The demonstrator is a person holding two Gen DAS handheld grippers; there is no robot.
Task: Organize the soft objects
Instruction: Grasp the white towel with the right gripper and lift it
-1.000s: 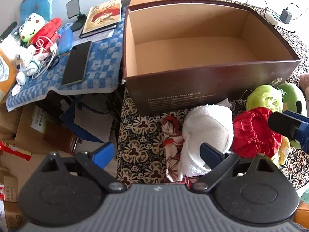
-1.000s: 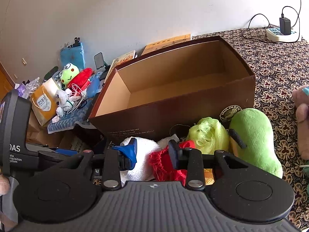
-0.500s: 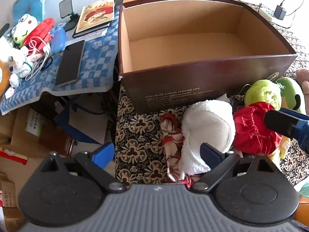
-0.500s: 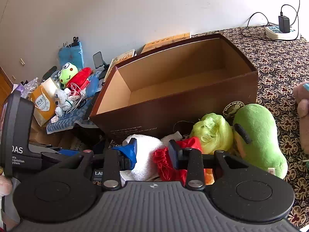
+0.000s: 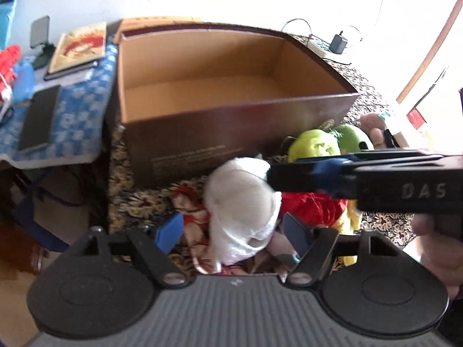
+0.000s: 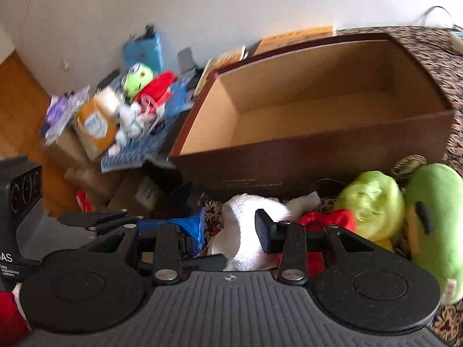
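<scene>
A white towel bundle (image 5: 241,205) lies on the patterned cloth in front of an empty brown cardboard box (image 5: 220,133). My left gripper (image 5: 233,231) is open, its jaws either side of the towel. Beside the towel lie a red-and-white patterned cloth (image 5: 192,217), a red fabric piece (image 5: 312,211), a lime fabric ball (image 5: 314,146) and a green plush (image 5: 351,138). My right gripper (image 6: 230,230) is open just in front of the towel (image 6: 250,217), which lies between its jaws; its body crosses the left wrist view (image 5: 376,179). The box (image 6: 312,156), red piece (image 6: 330,219), lime ball (image 6: 373,202) and green plush (image 6: 434,217) show too.
A blue checked cloth (image 5: 72,110) left of the box carries a phone (image 5: 39,117), a book (image 5: 78,46) and small toys. A frog plush (image 6: 137,76) and cartons sit at far left. A power strip with charger (image 5: 332,44) lies behind the box.
My left gripper moved right and closer, so the towel now sits between its jaws. My right gripper swung left toward the towel and opened wider.
</scene>
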